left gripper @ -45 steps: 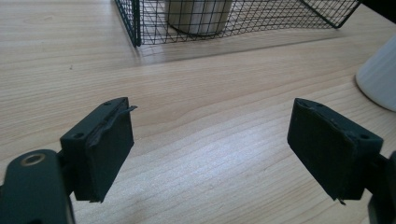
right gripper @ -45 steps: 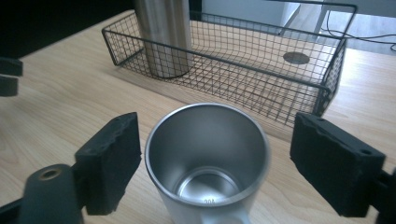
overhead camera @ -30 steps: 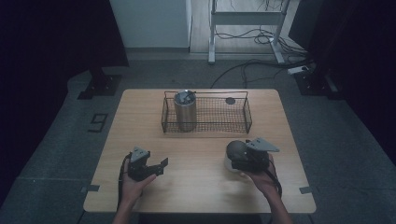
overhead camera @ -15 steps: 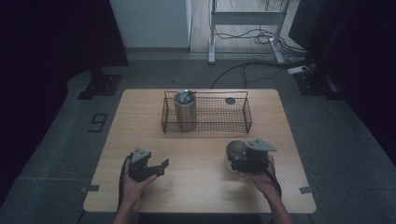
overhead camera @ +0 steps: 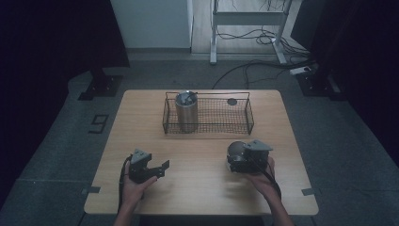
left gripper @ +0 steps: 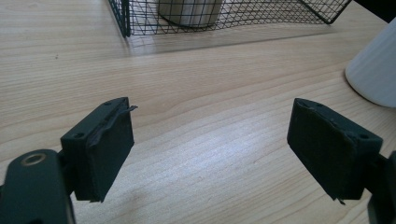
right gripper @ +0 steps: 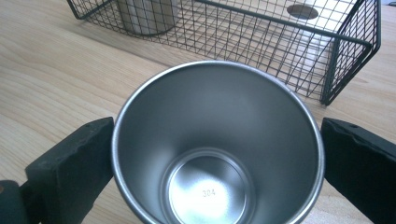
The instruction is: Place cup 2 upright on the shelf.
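Note:
A steel cup [right gripper: 217, 140] stands mouth up on the wooden table [overhead camera: 197, 155], right of centre, seen from above as a grey round [overhead camera: 236, 149]. My right gripper [right gripper: 217, 158] straddles it, its black pads [right gripper: 74, 163] just beside the rim on either side. Its jaws have just been opening and stand wide, with the cup between them. At the front left my left gripper [overhead camera: 162, 168] rests low over bare wood, open [left gripper: 210, 144], nothing between its pads. A pale ribbed body [left gripper: 378, 70], seemingly the cup's outer wall, sits at the right edge of the left gripper view.
A black wire basket [overhead camera: 207, 123] stands at the back middle of the table. Inside it are a tall metal cylinder [overhead camera: 186, 112] at its left end and a small dark disc [overhead camera: 232, 101] near its back right. Cables and a frame lie on the floor beyond.
My right gripper has shifted slightly left around the cup. My left gripper has stayed where it was.

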`<state>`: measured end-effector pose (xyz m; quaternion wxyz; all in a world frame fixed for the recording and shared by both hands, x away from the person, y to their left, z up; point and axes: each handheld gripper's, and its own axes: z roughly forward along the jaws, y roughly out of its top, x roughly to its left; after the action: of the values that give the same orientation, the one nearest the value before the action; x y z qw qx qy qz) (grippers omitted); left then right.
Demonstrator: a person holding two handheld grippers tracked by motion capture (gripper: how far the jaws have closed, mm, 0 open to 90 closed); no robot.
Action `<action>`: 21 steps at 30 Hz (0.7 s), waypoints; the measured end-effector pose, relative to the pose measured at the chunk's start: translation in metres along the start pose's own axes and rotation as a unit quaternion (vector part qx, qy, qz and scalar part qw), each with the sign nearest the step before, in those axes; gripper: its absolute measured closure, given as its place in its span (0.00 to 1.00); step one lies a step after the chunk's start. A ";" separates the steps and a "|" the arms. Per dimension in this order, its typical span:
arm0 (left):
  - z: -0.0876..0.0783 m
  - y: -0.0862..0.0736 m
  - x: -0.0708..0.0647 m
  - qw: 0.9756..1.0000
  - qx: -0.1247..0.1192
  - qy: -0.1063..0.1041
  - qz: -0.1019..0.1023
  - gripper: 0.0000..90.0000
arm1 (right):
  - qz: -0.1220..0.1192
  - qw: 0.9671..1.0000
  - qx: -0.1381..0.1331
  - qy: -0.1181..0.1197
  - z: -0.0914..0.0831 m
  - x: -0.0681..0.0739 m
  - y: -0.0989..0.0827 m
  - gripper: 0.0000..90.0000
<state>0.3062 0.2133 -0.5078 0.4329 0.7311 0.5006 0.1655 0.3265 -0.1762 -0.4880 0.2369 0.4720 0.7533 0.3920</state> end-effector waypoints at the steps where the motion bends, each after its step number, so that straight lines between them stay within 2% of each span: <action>1: 0.000 0.000 0.000 1.000 0.001 0.000 0.000 0.16 | -0.004 1.000 0.005 -0.002 0.002 0.000 -0.001 0.00; 3: 0.001 -0.001 0.001 1.000 0.003 0.000 -0.001 0.17 | -0.007 1.000 0.014 -0.004 0.005 0.000 -0.003 0.01; 5: 0.001 -0.001 0.001 1.000 0.003 0.000 -0.002 0.17 | -0.007 1.000 0.014 0.008 0.007 -0.001 -0.004 0.07; 7: 0.000 -0.001 0.001 1.000 0.000 -0.003 -0.003 0.17 | -0.016 1.000 0.012 0.009 0.008 -0.001 -0.006 0.07; 14: 0.001 -0.002 0.000 1.000 0.003 -0.006 -0.002 0.17 | -0.018 1.000 0.004 0.019 0.008 -0.004 -0.008 0.07; 18: -0.001 -0.001 -0.001 1.000 -0.010 -0.009 -0.008 0.18 | -0.008 1.000 0.001 0.013 0.009 -0.004 -0.008 0.08; 21: -0.004 0.000 -0.001 1.000 -0.019 -0.011 -0.010 0.18 | -0.012 1.000 0.002 0.014 0.009 -0.004 -0.007 0.08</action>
<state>0.3028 0.2139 -0.5052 0.4539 0.7196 0.4998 0.1623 0.3308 -0.1784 -0.4992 0.2298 0.4578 0.7630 0.3943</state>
